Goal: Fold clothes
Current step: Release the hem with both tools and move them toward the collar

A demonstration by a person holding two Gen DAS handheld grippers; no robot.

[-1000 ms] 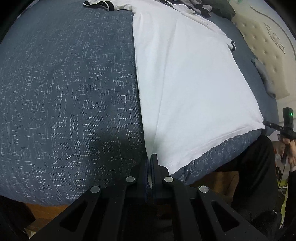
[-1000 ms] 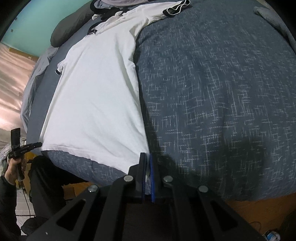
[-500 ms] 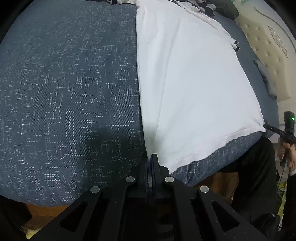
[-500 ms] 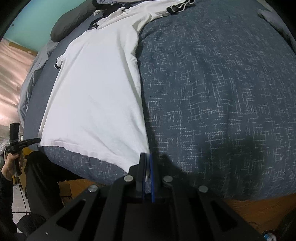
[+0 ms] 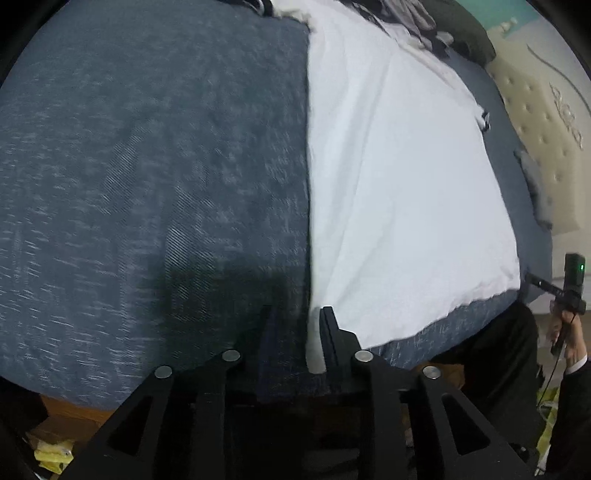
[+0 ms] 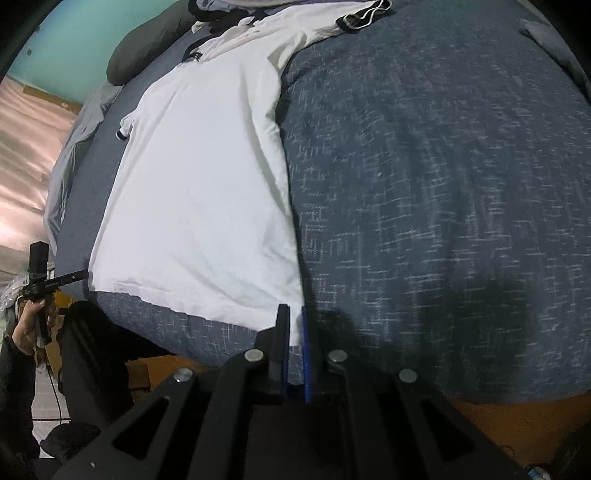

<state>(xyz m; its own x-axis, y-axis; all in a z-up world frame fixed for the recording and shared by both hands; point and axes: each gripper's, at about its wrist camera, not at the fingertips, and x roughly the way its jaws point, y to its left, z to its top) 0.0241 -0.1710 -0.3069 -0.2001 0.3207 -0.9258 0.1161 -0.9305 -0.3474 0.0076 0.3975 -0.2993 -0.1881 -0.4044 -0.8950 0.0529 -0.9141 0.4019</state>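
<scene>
A white shirt (image 5: 399, 184) with black-trimmed sleeves lies flat on the dark blue bedspread (image 5: 147, 166), hem toward me. My left gripper (image 5: 298, 312) is at one hem corner. Its jaws are opening, and the corner of cloth hangs loose between them, against the right finger. In the right wrist view the shirt (image 6: 199, 203) stretches away to the upper left. My right gripper (image 6: 293, 308) is at the other hem corner. Its jaws are just starting to part, and a narrow strip of white cloth is still caught between them.
A cream tufted headboard (image 5: 546, 122) stands at the far right. A dark pillow (image 6: 147, 48) and a heap of clothes (image 5: 406, 18) lie beyond the collar. A person's hand (image 6: 26, 328) holds a black handle by the bed edge. The wooden bed frame (image 6: 517, 417) shows below.
The left jaws have gone from tightly shut to apart, letting the hem corner slacken, and that gripper has shifted a little across the bed. The gap in the right jaws is slightly wider.
</scene>
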